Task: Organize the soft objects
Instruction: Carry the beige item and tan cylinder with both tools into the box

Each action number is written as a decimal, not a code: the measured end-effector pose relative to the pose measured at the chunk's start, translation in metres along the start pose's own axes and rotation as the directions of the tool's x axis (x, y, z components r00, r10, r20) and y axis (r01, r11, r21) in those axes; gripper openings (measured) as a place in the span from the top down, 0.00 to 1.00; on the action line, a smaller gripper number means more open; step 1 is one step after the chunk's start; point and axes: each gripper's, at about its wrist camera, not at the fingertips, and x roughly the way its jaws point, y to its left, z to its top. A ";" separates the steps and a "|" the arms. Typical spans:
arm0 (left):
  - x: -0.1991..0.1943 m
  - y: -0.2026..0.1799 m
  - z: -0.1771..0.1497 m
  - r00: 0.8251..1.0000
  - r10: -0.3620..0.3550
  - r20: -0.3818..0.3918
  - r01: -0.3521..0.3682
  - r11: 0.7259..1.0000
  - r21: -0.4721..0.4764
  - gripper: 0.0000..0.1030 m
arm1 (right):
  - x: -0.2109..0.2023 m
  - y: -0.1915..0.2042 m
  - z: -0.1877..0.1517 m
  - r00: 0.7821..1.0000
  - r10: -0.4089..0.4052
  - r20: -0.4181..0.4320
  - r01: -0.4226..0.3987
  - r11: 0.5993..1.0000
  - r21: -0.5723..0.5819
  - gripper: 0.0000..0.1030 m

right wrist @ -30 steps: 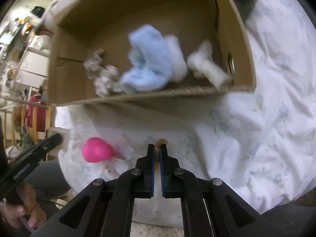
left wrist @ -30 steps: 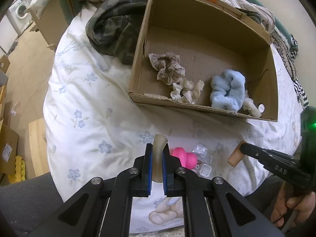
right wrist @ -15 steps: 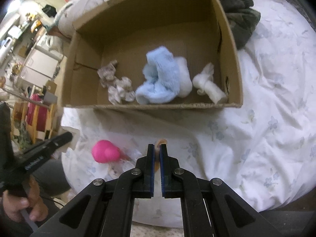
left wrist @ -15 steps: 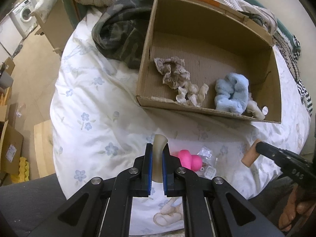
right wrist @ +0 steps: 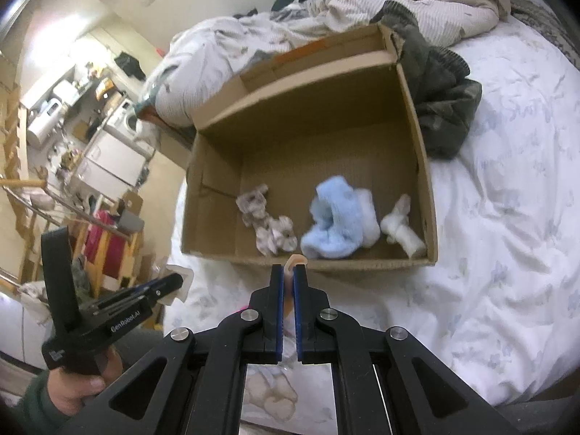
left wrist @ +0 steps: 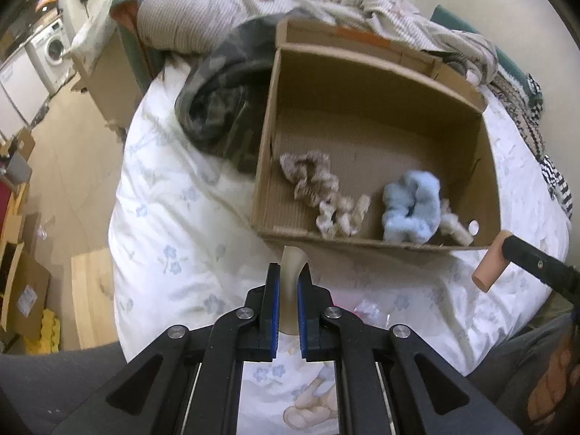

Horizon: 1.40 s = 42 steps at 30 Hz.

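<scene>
Two grippers each carry a soft piece toward the cardboard box [left wrist: 485,166] on the bed [left wrist: 174,239].

Left wrist view: the left gripper [left wrist: 288,282] pinches a pale beige foam roll [left wrist: 293,264], now at the box's near edge rather than back over the sheet, so the drop looks close. The right gripper's pinkish roll [left wrist: 491,264] hangs by the near right corner.

Right wrist view: the right gripper [right wrist: 288,282], jaws pressed on that peach roll, has also neared the front wall. Inside lie a blue fluffy scrunchie [right wrist: 333,224] and beige ones.
</scene>
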 end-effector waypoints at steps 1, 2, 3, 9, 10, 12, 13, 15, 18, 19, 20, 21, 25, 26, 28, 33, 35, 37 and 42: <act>-0.004 -0.002 0.004 1.000 -0.006 0.013 0.006 1.000 0.004 0.93 | -0.003 0.000 0.003 1.000 0.006 0.012 -0.006 1.000 0.004 0.94; -0.007 -0.004 0.007 1.000 -0.010 0.020 0.010 1.000 0.009 0.93 | -0.005 0.000 0.005 1.000 0.011 0.019 -0.011 1.000 0.007 0.94; -0.010 -0.005 0.011 1.000 -0.013 0.026 0.012 1.000 0.015 0.93 | -0.007 -0.001 0.009 0.999 0.022 0.027 -0.023 1.000 0.012 0.94; -0.018 -0.015 0.043 0.998 -0.051 0.038 0.049 0.998 0.033 0.93 | -0.015 -0.002 0.031 0.997 0.047 0.064 -0.049 0.998 0.032 0.94; -0.018 -0.017 0.049 0.998 -0.059 0.034 0.058 0.998 0.034 0.93 | -0.016 -0.002 0.036 0.996 0.052 0.070 -0.054 0.998 0.032 0.94; -0.017 -0.020 0.062 0.997 -0.062 0.035 0.061 0.997 0.041 0.93 | -0.016 0.000 0.046 0.995 0.054 0.081 -0.056 0.998 0.025 0.94; -0.016 -0.021 0.066 0.997 -0.060 0.038 0.058 0.997 0.045 0.93 | -0.016 0.002 0.053 0.995 0.052 0.086 -0.054 0.998 0.019 0.94; -0.014 -0.025 0.078 0.997 -0.051 0.050 0.048 0.997 0.060 0.93 | -0.014 0.004 0.064 0.994 0.052 0.096 -0.053 0.999 0.004 0.94; -0.009 -0.031 0.092 0.996 -0.027 0.079 0.021 0.996 0.087 0.93 | -0.005 0.004 0.079 0.993 0.050 0.109 -0.050 0.999 -0.009 0.94; -0.004 -0.031 0.097 0.996 -0.021 0.085 0.014 0.996 0.089 0.93 | -0.002 0.003 0.081 0.993 0.046 0.110 -0.046 0.999 -0.007 0.94; 0.001 -0.032 0.099 0.996 -0.021 0.085 0.013 0.996 0.088 0.93 | 0.003 0.001 0.083 0.993 0.044 0.110 -0.044 0.999 -0.004 0.94; 0.005 -0.031 0.101 0.996 -0.023 0.084 0.015 0.996 0.085 0.93 | 0.006 0.000 0.082 0.993 0.042 0.112 -0.042 0.999 -0.005 0.94; 0.027 -0.030 0.099 0.996 -0.040 0.082 0.033 0.996 0.087 0.93 | 0.024 -0.015 0.077 0.993 -0.023 0.112 0.020 1.000 0.023 0.94; 0.033 -0.030 0.097 0.996 -0.046 0.079 0.039 0.995 0.086 0.93 | 0.027 -0.019 0.077 0.994 -0.019 0.103 0.015 0.999 0.043 0.94; 0.043 -0.029 0.094 0.997 -0.046 0.060 0.042 0.996 0.077 0.93 | 0.032 -0.022 0.077 0.996 -0.030 0.090 0.026 0.999 0.044 0.94; 0.056 -0.033 0.092 0.998 -0.045 0.034 0.042 0.995 0.094 0.92 | 0.040 -0.028 0.077 0.998 -0.025 0.063 0.021 0.998 0.060 0.94; 0.059 -0.034 0.091 0.998 -0.057 0.022 0.055 0.995 0.088 0.92 | 0.045 -0.028 0.077 0.998 -0.023 0.052 0.020 0.998 0.062 0.94; 0.060 -0.037 0.090 0.998 -0.070 0.009 0.069 0.994 0.089 0.92 | 0.050 -0.026 0.077 0.999 -0.019 0.035 0.017 0.998 0.061 0.94; 0.065 -0.047 0.087 0.997 -0.072 -0.032 0.075 0.990 0.118 0.91 | 0.068 -0.018 0.074 1.000 -0.012 -0.026 0.012 0.999 0.032 0.93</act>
